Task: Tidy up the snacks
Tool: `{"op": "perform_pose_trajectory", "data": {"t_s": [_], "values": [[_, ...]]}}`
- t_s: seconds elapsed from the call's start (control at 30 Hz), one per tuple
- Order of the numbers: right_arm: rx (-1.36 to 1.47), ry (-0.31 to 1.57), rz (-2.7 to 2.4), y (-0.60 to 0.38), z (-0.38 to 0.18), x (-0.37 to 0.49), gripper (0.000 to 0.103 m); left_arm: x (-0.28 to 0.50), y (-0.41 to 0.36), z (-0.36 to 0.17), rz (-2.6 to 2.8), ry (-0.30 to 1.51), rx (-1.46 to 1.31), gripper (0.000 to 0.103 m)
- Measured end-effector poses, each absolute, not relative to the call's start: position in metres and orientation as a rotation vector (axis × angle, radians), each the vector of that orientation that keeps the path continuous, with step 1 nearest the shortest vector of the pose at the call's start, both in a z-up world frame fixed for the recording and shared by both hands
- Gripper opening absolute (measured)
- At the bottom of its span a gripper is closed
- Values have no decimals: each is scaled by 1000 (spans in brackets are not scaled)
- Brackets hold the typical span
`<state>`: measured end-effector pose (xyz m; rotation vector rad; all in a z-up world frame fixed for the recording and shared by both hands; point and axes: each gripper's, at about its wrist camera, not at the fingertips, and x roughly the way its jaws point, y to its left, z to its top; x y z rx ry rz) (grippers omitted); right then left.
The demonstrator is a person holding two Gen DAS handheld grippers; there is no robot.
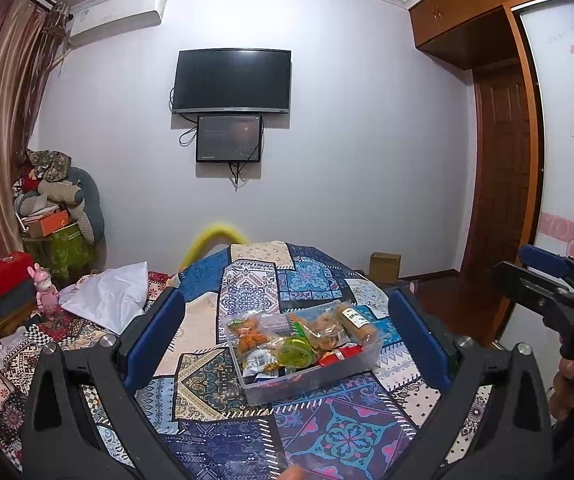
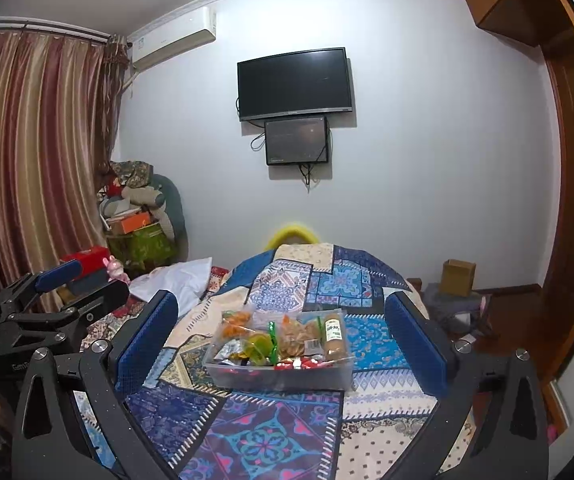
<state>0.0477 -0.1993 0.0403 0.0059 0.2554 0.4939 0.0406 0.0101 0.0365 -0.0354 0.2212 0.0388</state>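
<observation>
Snacks [image 1: 287, 340] fill the bin [image 1: 307, 380]; left gripper [image 1: 287, 340] and right gripper [image 2: 283, 344] hover level, jaws spread, empty.

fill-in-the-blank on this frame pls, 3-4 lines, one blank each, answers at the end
1. The snacks sit in a clear plastic ___.
2. The left gripper is ___, holding nothing.
3. The right gripper is ___ as well.
4. On the wall, the small screen hangs directly ___ the TV.

Missing words: container; open; open; below
</observation>
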Motion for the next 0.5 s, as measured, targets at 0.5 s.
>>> {"op": "perform_pose_trajectory", "data": {"t_s": [0.5], "values": [[8, 270, 498, -197, 39, 51, 103, 48, 12, 33, 22, 247, -61, 103]]}}
